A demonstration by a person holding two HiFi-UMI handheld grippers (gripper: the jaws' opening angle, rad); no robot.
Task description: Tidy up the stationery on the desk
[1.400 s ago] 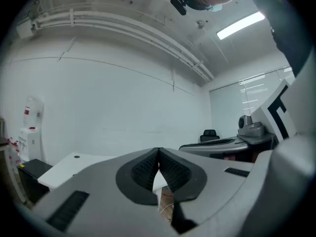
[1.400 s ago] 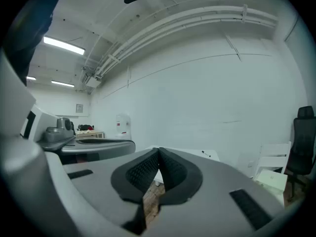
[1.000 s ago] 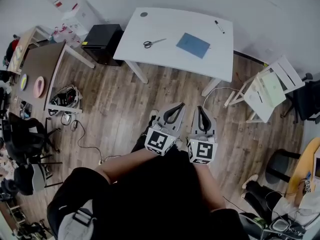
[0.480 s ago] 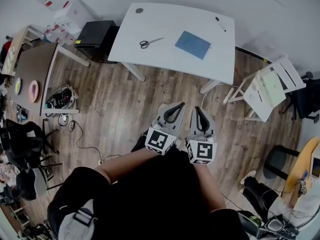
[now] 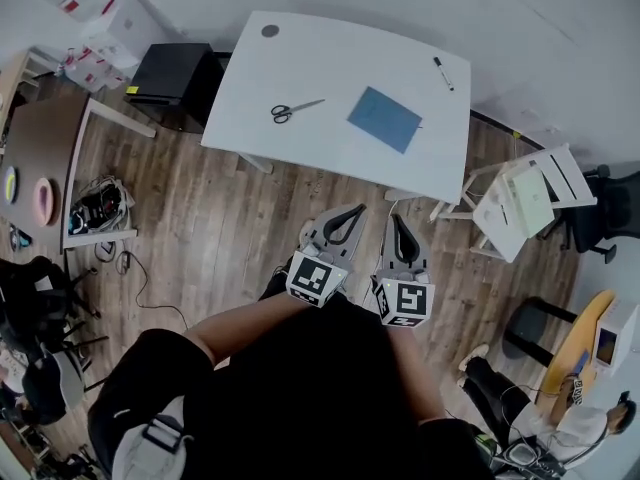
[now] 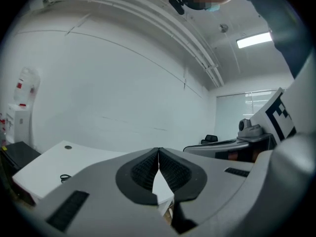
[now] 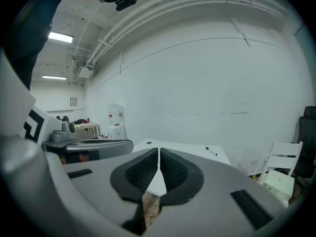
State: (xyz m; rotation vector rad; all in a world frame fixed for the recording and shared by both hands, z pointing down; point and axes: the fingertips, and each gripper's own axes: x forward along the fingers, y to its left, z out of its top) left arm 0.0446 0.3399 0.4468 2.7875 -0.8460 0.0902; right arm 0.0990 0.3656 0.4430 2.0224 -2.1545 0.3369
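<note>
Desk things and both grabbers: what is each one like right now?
Scissors: blades together, lying flat on the white desk.
Blue notebook: closed, lying flat.
Pen: lying near the desk's far edge; cap too small to tell.
Left gripper: shut, empty.
Right gripper: shut, empty.

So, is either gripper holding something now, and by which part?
Nothing is held. The left gripper and the right gripper both have jaws shut and empty, away from the desk.

ahead: open floor (image 5: pixel 245 233) up to desk (image 5: pixel 320 63); right: white chair (image 5: pixel 520 203)
</note>
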